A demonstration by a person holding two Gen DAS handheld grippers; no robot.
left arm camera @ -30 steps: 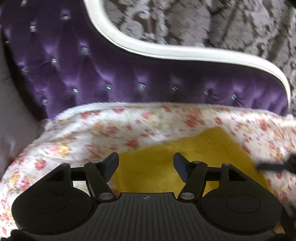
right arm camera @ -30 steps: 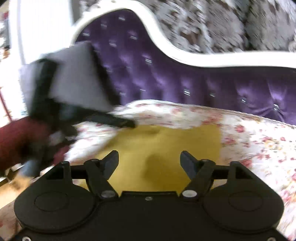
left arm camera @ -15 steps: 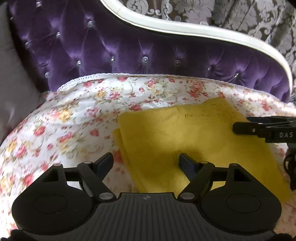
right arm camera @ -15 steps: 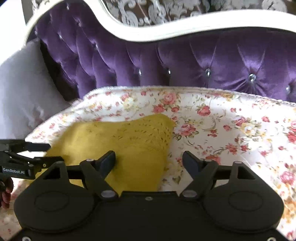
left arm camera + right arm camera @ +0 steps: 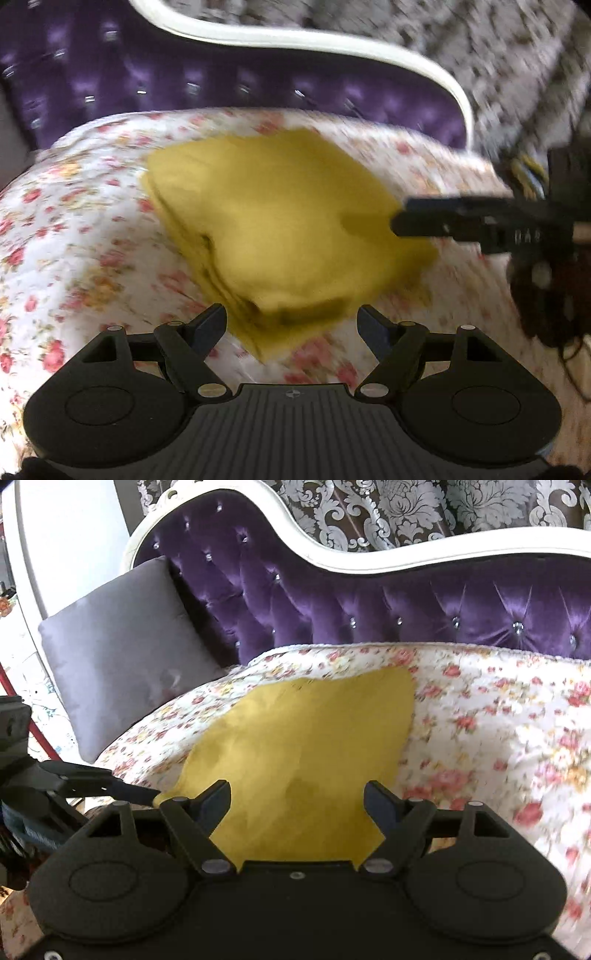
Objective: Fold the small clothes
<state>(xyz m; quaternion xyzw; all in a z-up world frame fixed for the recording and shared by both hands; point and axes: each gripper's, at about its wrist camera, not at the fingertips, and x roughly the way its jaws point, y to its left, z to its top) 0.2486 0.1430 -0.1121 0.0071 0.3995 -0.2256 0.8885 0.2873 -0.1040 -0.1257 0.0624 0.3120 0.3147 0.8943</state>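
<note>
left gripper spread, low over yellow garment | right gripper spread, level above it

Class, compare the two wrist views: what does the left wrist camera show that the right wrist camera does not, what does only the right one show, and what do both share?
Only the left wrist view shows the stacked folded edges of the yellow garment, with the right gripper reaching in from the right, though the picture is blurred. Only the right wrist view shows the grey cushion, and the left gripper coming in from the left at the garment's corner. Both show the garment lying on the floral cover, the purple tufted backrest, and each camera's own fingers spread apart.
</note>
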